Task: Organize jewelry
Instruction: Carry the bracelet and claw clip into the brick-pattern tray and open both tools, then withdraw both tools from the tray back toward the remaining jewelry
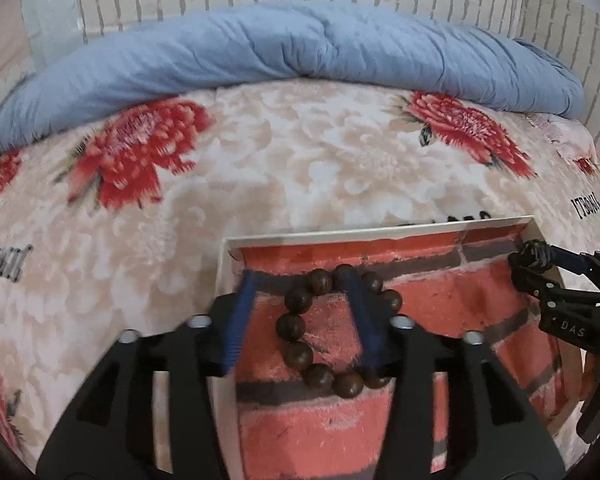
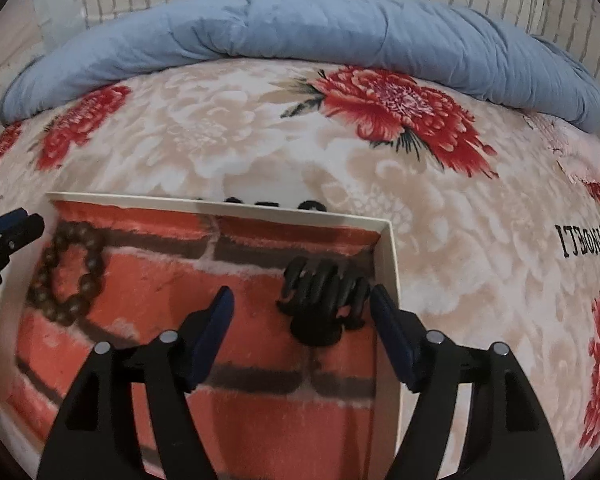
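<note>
A brown wooden bead bracelet (image 1: 332,328) lies in a shallow white-rimmed box (image 1: 380,234) lined with red brick-pattern cloth. My left gripper (image 1: 300,280) is open just above the bracelet, its right finger over the ring's right side. In the right wrist view the bracelet (image 2: 70,272) lies at the box's left and a black hair claw clip (image 2: 324,304) lies near the box's right wall (image 2: 392,280). My right gripper (image 2: 302,296) is open with the clip between its fingers, not gripped. The right gripper (image 1: 536,256) also shows in the left wrist view, at the box's far right corner.
The box sits on a bed with a beige blanket printed with red flowers (image 2: 400,100). A rolled blue quilt (image 1: 300,44) lies along the far edge against a white brick-pattern wall. The left gripper (image 2: 16,224) reaches in at the box's left edge.
</note>
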Demonstrator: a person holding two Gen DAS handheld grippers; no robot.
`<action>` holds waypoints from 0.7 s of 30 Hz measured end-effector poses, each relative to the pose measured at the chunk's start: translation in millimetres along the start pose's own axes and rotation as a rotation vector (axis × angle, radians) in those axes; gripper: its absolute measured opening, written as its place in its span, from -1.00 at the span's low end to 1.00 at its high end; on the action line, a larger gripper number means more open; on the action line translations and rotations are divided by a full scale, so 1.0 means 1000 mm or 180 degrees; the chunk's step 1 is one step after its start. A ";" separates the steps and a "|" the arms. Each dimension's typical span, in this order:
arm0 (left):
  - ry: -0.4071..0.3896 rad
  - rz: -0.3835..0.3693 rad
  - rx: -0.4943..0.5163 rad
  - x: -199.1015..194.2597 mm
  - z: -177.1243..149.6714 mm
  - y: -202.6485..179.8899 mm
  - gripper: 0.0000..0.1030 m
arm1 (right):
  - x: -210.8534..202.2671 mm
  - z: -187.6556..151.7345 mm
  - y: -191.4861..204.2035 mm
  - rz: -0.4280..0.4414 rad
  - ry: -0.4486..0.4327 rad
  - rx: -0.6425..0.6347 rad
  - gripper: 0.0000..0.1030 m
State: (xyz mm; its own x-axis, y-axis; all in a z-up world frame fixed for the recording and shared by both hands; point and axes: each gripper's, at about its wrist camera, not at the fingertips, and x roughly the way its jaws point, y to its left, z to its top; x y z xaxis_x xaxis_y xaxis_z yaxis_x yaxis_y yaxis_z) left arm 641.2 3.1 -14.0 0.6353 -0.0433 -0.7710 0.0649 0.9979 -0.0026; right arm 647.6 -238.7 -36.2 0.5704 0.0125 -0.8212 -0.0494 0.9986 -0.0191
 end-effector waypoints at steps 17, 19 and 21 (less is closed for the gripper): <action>-0.0434 0.0071 -0.0216 -0.161 -0.076 0.034 0.90 | -0.135 -0.086 0.001 -0.0041 -0.0444 0.0104 0.76; -0.0452 0.0149 -0.0192 -0.175 -0.088 0.037 0.90 | -0.150 -0.100 0.000 -0.0039 -0.0488 0.0128 0.76; -0.0455 0.0166 -0.0146 -0.187 -0.099 0.040 0.90 | -0.161 -0.112 -0.001 -0.0043 -0.0521 0.0145 0.80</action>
State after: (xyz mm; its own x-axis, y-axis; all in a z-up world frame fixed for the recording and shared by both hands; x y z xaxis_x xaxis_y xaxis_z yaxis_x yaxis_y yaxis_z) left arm 449.2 55.6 66.9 0.7401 0.0053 -0.6724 -0.0040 1.0000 0.0035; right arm 464.2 -247.8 31.8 0.6968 0.0036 -0.7173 -0.0057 1.0000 -0.0005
